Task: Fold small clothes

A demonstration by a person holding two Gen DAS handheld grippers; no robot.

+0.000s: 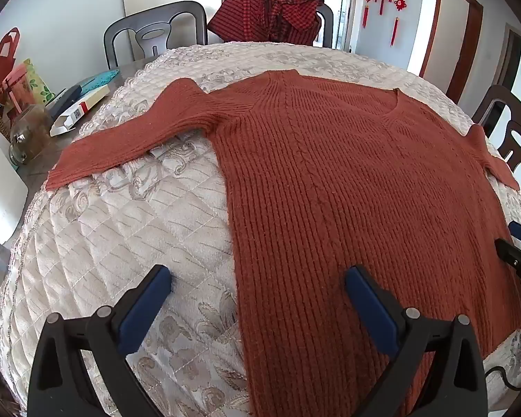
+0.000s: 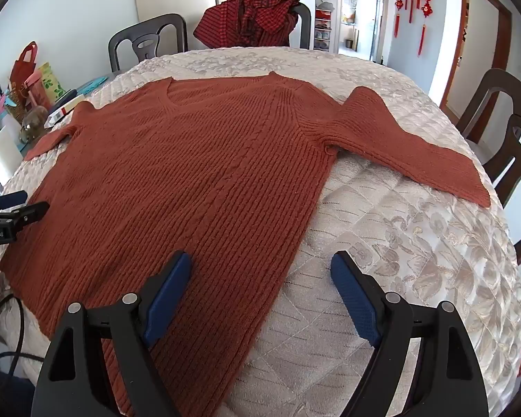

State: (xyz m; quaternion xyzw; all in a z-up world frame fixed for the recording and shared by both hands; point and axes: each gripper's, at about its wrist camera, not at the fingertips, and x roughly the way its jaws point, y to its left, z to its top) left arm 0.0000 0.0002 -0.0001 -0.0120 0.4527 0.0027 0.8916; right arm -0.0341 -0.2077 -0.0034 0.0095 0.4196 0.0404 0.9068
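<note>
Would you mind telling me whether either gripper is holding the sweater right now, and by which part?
Nothing is held: the left gripper and right gripper are both open above the sweater.

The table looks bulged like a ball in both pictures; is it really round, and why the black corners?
Left wrist view: fisheye bending curves the quilted table cover and the rust-red sweater; dark corners are the lens rim. Right wrist view: same bulge; daylight is even and sharp.

We see a rust-red sweater of coarse ribbed knit, matt and fuzzy. Under it, the quilted cover has a satiny sheen and stitched diamonds. Beyond the sweater, a checked woven cloth drapes a glossy dark chair.
</note>
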